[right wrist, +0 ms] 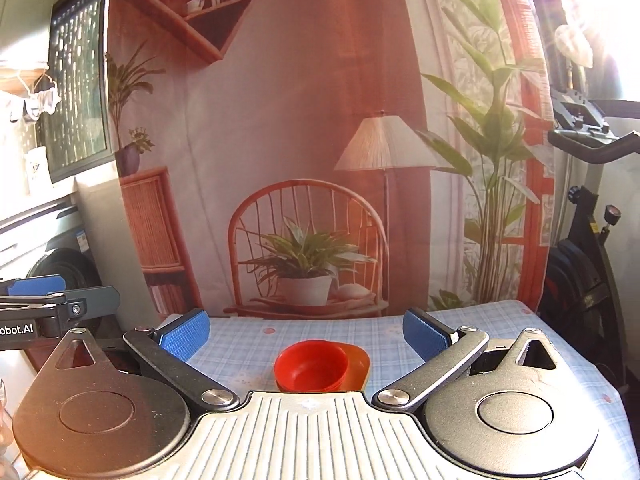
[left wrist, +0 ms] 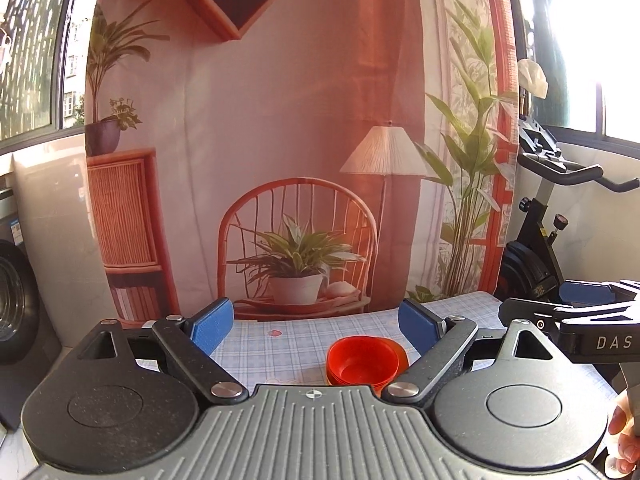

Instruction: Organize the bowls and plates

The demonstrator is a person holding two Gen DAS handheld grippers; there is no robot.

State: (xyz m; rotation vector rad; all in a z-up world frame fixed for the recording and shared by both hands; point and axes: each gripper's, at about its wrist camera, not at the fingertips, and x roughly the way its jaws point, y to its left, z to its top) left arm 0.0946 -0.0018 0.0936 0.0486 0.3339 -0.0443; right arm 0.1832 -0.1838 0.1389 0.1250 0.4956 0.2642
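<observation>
A red bowl [left wrist: 362, 364] sits on a stack of orange plates [left wrist: 400, 354] on the blue checked tablecloth [left wrist: 288, 344]. My left gripper [left wrist: 316, 326] is open and empty, held above and behind the stack. In the right wrist view the red bowl [right wrist: 311, 364] and the orange plates [right wrist: 358, 364] lie just ahead of my right gripper [right wrist: 306, 334], which is open and empty. Each gripper shows at the edge of the other's view: the right one [left wrist: 580, 300] and the left one [right wrist: 36, 284].
A printed backdrop of a room [left wrist: 300, 160] hangs right behind the table. An exercise bike [left wrist: 552, 220] stands at the right and a washing machine [left wrist: 16, 304] at the left. The table's right edge [right wrist: 592, 360] is near the bike.
</observation>
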